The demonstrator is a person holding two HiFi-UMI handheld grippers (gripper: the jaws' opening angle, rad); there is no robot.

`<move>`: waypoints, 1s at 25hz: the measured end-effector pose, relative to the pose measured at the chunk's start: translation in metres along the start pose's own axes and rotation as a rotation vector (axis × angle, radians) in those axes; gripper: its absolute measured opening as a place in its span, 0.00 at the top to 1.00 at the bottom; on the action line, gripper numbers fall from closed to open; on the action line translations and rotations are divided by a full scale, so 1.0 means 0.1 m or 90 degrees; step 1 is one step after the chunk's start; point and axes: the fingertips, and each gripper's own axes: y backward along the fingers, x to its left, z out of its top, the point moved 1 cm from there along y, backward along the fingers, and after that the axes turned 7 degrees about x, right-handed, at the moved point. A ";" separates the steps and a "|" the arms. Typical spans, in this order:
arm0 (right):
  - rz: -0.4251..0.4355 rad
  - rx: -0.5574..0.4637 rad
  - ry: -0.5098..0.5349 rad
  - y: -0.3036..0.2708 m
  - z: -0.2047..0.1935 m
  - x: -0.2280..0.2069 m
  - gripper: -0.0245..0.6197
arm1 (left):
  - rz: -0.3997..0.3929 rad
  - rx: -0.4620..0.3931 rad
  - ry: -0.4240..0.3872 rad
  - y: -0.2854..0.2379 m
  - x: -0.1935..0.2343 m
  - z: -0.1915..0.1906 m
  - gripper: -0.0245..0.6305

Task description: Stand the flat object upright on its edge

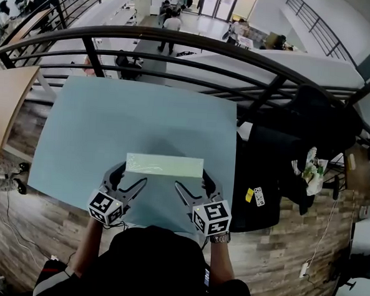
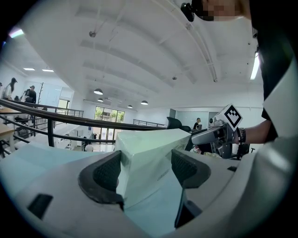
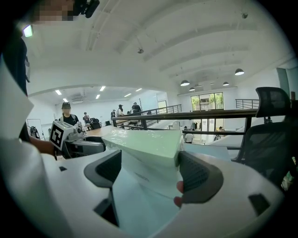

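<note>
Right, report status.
Left claw shut on box, left end. Right claw shut on right end. Box looks up on its long edge on table. Nothing in the way.

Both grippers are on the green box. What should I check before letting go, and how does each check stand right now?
1. Left gripper clamped on one end of the box: ok.
2. Right gripper clamped on the other end: ok.
3. Box up on its long edge: ok; the head view shows only a narrow strip of it.
4. Bottom edge seated on the table: cannot tell.
5. Box plumb, not leaning: cannot tell.
6. Bare table around the box: ok.
</note>
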 end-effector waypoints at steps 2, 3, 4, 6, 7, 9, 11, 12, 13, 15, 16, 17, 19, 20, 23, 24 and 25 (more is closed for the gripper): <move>-0.001 -0.002 0.000 0.00 0.01 0.02 0.39 | -0.001 0.002 -0.001 0.02 0.01 0.00 0.47; -0.002 -0.002 0.000 0.00 0.01 0.03 0.39 | -0.001 0.002 -0.001 0.03 0.01 0.00 0.47; -0.004 -0.002 -0.001 0.00 0.02 0.03 0.39 | -0.001 0.002 -0.002 0.03 0.01 0.01 0.47; -0.007 -0.001 -0.002 0.01 0.02 0.03 0.39 | -0.001 0.003 -0.003 0.04 0.00 0.02 0.47; -0.007 0.000 -0.003 0.01 0.03 0.03 0.39 | -0.001 0.004 -0.003 0.04 -0.01 0.03 0.47; -0.009 0.002 -0.003 0.02 0.02 0.04 0.39 | -0.001 0.008 -0.003 0.07 -0.02 0.03 0.47; -0.011 0.003 -0.004 0.03 0.01 0.05 0.39 | -0.002 0.011 -0.004 0.08 -0.04 0.01 0.47; -0.012 0.004 -0.005 0.03 0.00 0.05 0.39 | -0.002 0.012 -0.005 0.09 -0.04 0.01 0.47; -0.012 0.005 -0.006 0.02 -0.01 0.06 0.39 | -0.001 0.012 -0.007 0.10 -0.04 0.01 0.47; -0.012 0.009 -0.009 0.02 -0.02 0.08 0.39 | -0.001 0.015 -0.006 0.12 -0.03 0.01 0.47; -0.012 0.011 -0.011 0.01 -0.03 0.09 0.39 | -0.001 0.017 -0.005 0.13 -0.03 0.01 0.47; -0.012 0.012 -0.013 0.01 -0.04 0.10 0.39 | -0.001 0.019 -0.005 0.13 -0.03 0.00 0.47; -0.012 0.014 -0.017 0.00 -0.07 0.11 0.39 | 0.001 0.019 -0.006 0.14 -0.03 0.01 0.47; -0.013 0.015 -0.020 -0.01 -0.08 0.11 0.39 | 0.002 0.019 -0.006 0.14 -0.03 0.01 0.47; -0.016 0.017 -0.026 -0.02 -0.10 0.12 0.39 | 0.002 0.020 -0.009 0.14 -0.01 0.01 0.47; -0.017 0.017 -0.028 -0.02 -0.11 0.12 0.39 | 0.001 0.020 -0.010 0.14 -0.01 0.01 0.47; -0.018 0.016 -0.029 -0.02 -0.11 0.12 0.39 | 0.001 0.020 -0.011 0.14 -0.02 0.01 0.47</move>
